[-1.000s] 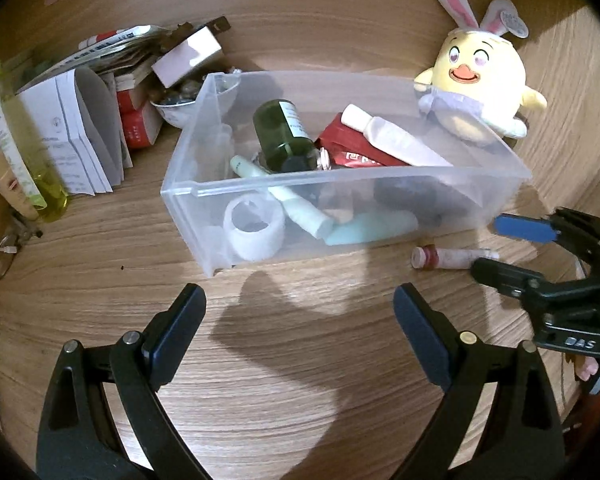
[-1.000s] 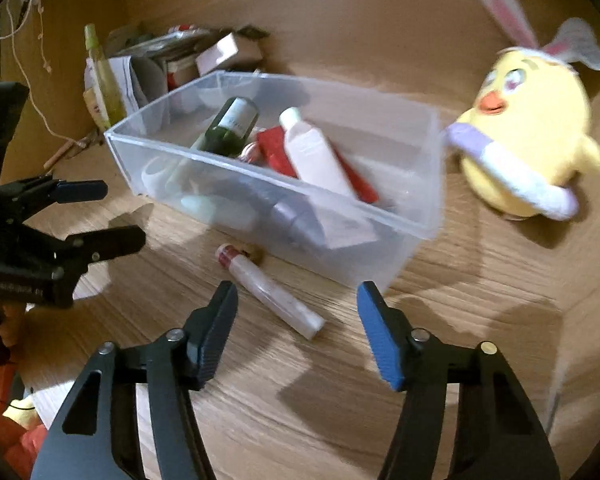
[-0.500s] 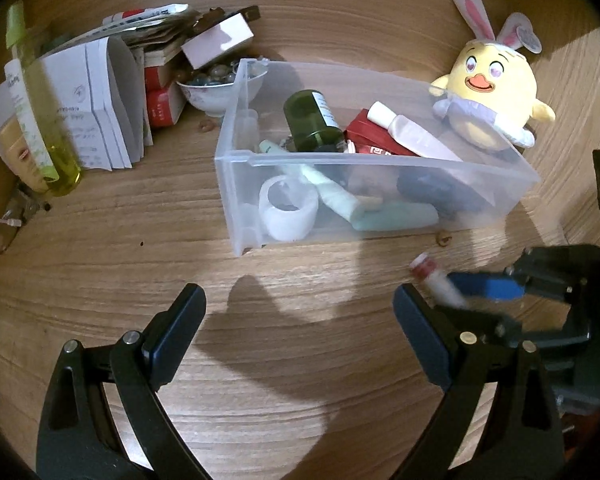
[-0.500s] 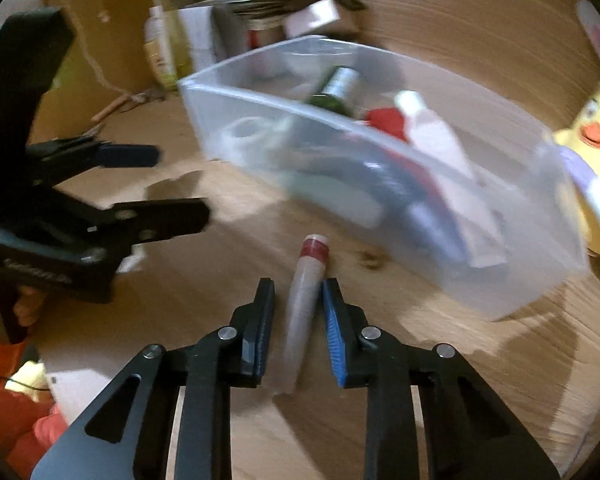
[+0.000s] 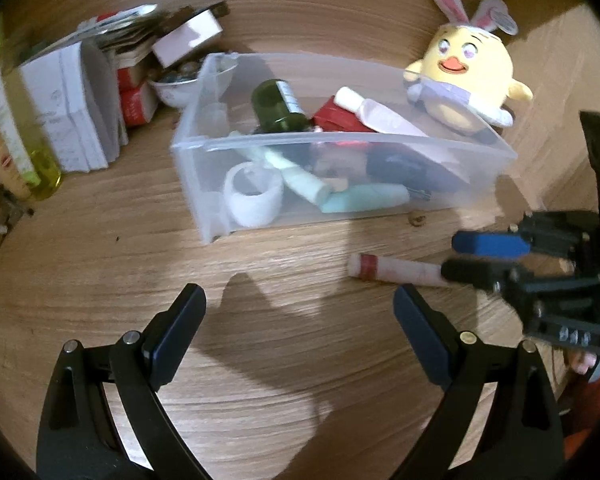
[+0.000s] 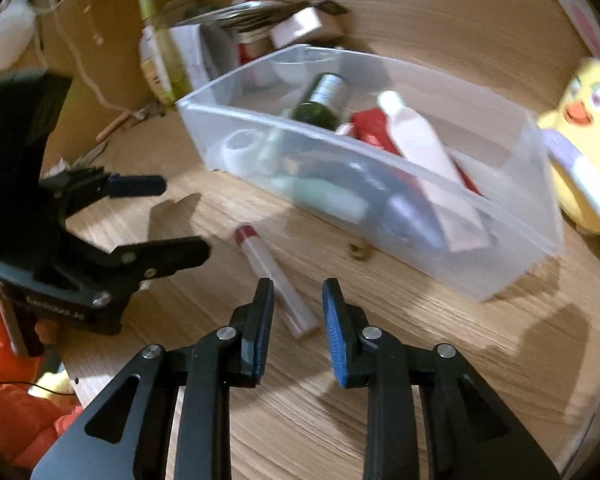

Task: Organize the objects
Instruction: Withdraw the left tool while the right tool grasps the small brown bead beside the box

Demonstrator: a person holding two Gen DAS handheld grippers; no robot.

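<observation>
A slim pale tube with a red band (image 6: 274, 276) lies slanted on the wooden table (image 6: 380, 360), in front of the clear plastic bin (image 6: 380, 164). Its near end sits between the pads of my right gripper (image 6: 298, 294), which is shut on it. The left wrist view shows the same tube (image 5: 396, 273) running into the right gripper (image 5: 450, 257) at the right. My left gripper (image 5: 298, 332) hovers open over bare wood in front of the bin (image 5: 340, 142), holding nothing. In the right wrist view the left gripper (image 6: 172, 218) stands left of the tube.
The bin holds a green bottle (image 5: 278, 106), a pink tube (image 5: 380, 114), a red packet, mint tubes and a white tape roll (image 5: 254, 196). A yellow bunny-eared plush (image 5: 464, 76) sits behind its right end. Papers, boxes, a bowl and a yellow bottle (image 5: 28, 140) crowd the back left.
My right gripper's jaws closed from wide apart onto the tube. The tube now slants left between them instead of pointing straight ahead. The left gripper stayed open.
</observation>
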